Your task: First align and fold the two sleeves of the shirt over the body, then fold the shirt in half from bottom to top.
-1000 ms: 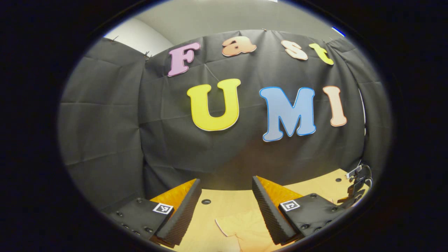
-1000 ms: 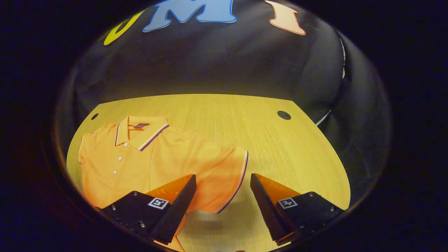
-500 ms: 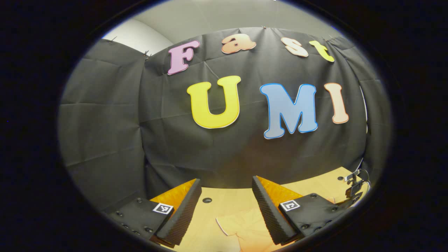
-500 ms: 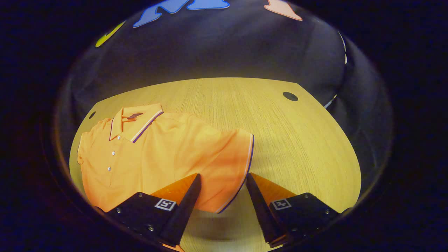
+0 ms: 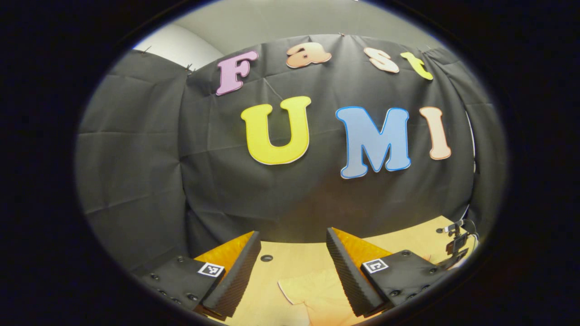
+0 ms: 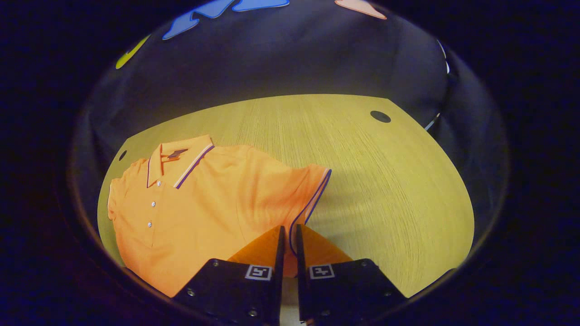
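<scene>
Right gripper (image 6: pixel 288 235) jaws, wide apart a second ago, now pinch the sleeve (image 6: pixel 312 190) cuff at 6 o'clock; folding can begin. Left gripper (image 5: pixel 293 253) gapes, empty.

The left hand-held gripper (image 5: pixel 293 237) is held level, facing the black cloth wall (image 5: pixel 290 194), with its jaws spread wide. Between them lie a strip of wooden surface (image 5: pixel 294 262) and an edge of the orange shirt (image 5: pixel 312 294). A small dark hole (image 5: pixel 266 258) sits in the surface near the wall.

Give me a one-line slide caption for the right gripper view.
Right gripper pinching the sleeve hem of an orange polo shirt on a wooden table.
</scene>
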`<state>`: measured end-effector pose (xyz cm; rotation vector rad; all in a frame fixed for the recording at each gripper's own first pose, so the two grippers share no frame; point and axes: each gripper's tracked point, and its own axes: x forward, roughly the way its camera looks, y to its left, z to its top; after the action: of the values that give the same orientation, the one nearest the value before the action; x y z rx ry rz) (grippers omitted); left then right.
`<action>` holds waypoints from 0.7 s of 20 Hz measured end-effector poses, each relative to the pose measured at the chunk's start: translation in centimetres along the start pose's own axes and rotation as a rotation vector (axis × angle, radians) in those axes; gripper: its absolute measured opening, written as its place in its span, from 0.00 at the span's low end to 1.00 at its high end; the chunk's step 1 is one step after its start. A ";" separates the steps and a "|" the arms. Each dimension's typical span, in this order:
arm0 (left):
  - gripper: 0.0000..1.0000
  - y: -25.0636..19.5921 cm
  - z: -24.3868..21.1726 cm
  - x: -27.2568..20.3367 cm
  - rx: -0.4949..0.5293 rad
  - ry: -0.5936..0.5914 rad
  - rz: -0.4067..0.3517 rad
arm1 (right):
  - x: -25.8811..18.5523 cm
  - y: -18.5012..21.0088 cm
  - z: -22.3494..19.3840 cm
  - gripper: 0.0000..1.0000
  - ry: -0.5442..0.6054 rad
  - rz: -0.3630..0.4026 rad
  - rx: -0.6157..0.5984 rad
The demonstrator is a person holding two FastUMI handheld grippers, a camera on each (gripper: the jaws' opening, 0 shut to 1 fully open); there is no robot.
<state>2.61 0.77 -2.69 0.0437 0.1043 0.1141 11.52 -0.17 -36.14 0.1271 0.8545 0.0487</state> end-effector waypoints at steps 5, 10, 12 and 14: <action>1.00 0.3 -0.1 -0.1 -0.003 0.000 0.002 | -0.7 1.7 2.1 0.00 -0.030 0.010 -0.012; 0.99 1.5 0.0 -0.4 -0.007 -0.004 0.019 | -2.4 9.3 5.4 0.00 -0.094 0.147 -0.101; 0.97 2.2 -0.1 -0.6 -0.009 -0.001 0.031 | -2.8 12.5 5.6 0.00 -0.101 0.200 -0.126; 0.95 3.1 -0.4 -0.9 -0.013 0.004 0.046 | -3.3 15.5 5.1 0.00 -0.096 0.251 -0.166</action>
<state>1.30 3.79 -2.80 0.0334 0.1063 0.1603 13.37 14.44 -28.31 0.0795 0.7320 0.3454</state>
